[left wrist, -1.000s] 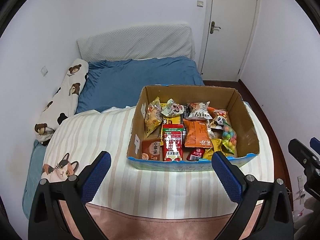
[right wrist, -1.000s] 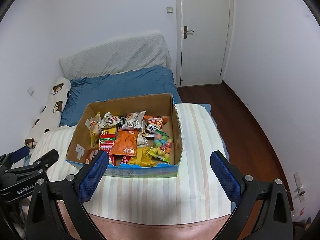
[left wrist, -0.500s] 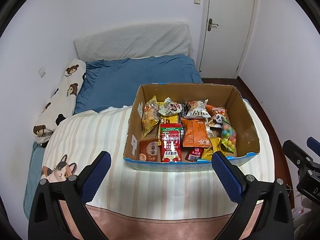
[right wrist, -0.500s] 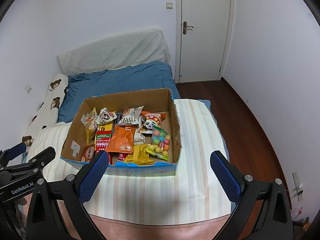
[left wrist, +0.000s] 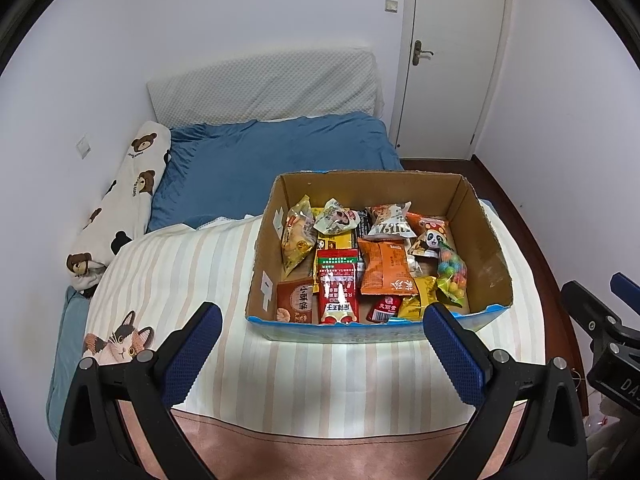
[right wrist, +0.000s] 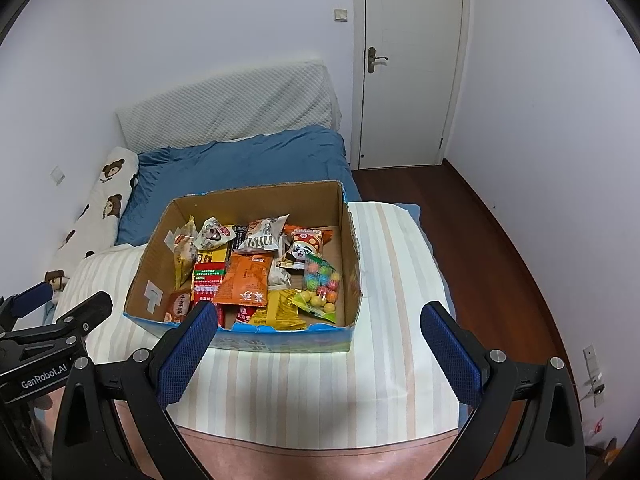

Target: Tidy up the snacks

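A cardboard box (left wrist: 486, 248) with a blue front edge sits on a striped blanket and holds several snack packets: an orange bag (left wrist: 384, 266), a red packet (left wrist: 336, 294), a bag of coloured balls (left wrist: 452, 276). The box also shows in the right wrist view (right wrist: 352, 240), with the orange bag (right wrist: 244, 280) inside. My left gripper (left wrist: 320, 326) is open and empty, just short of the box's front edge. My right gripper (right wrist: 316, 326) is open and empty, also in front of the box.
The striped blanket (left wrist: 180, 272) covers the near part of a bed with a blue sheet (left wrist: 260, 156). A bear-print pillow (left wrist: 120, 204) lies at the left. A white door (right wrist: 412, 64) and wooden floor (right wrist: 480, 232) are at the right.
Both grippers have moved a little forward and lower toward the box, which now sits slightly lower in both views. Both stay open and empty.
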